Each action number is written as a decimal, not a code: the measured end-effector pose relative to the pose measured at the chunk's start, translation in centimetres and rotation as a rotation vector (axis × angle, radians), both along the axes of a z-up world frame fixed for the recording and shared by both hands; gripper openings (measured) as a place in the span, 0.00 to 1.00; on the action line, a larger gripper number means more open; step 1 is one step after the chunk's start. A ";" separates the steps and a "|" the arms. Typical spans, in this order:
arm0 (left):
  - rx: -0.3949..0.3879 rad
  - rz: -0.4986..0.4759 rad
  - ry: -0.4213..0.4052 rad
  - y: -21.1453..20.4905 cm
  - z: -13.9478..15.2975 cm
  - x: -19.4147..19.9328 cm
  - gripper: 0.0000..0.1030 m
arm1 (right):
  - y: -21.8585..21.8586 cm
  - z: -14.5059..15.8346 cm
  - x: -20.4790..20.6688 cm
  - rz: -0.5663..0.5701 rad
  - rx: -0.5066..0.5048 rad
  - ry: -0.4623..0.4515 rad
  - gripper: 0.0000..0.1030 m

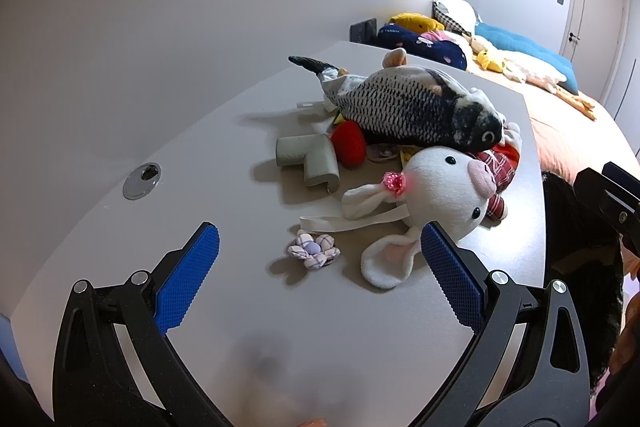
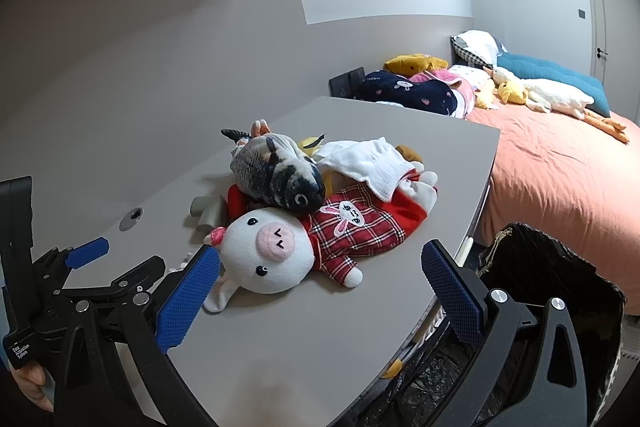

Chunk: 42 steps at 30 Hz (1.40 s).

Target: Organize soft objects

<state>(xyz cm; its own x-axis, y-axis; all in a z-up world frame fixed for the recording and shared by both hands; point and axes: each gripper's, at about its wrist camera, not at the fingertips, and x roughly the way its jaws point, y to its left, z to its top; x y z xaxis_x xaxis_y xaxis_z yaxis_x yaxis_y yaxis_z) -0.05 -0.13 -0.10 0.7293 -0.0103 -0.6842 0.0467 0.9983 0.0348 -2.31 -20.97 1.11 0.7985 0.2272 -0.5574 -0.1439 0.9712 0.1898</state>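
Several soft toys lie heaped on the grey table (image 1: 168,131), toward its far right side. Nearest me is the white pig plush (image 2: 266,255), on its back, its head toward my grippers and its red plaid outfit (image 2: 356,227) trailing away. The fish plush (image 1: 412,103) rests across the heap, its head touching the pig's. A white cloth (image 2: 372,159) drapes the far end; a small fabric flower (image 1: 314,250) lies apart, near my left gripper (image 1: 320,271).

Handling: all items appear light, compliant and non-fragile. The pig's head is bulky and would likely squash and slip; I judge the plaid torso the better pinch point. Lifting the fish first, at mid-body, avoids dragging the pile.

Both grippers are spread wide and hold nothing. My right gripper (image 2: 320,287) hovers over the near table edge, beside the pig. A black-lined bin (image 2: 552,291) stands below the table edge, possibly the destination; I cannot confirm that.
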 end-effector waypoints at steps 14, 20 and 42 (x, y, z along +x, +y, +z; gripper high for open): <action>-0.006 -0.004 0.003 0.2 0.0 0.0 0.95 | -0.3 -0.2 0.0 -0.007 0.000 0.000 0.97; -0.003 -0.005 0.004 0.2 0.0 0.0 0.95 | -0.5 -0.1 0.0 -0.011 0.001 0.005 0.97; 0.019 -0.014 0.026 -0.4 -0.8 0.2 0.95 | -0.4 -0.4 0.3 -0.010 -0.001 0.013 0.97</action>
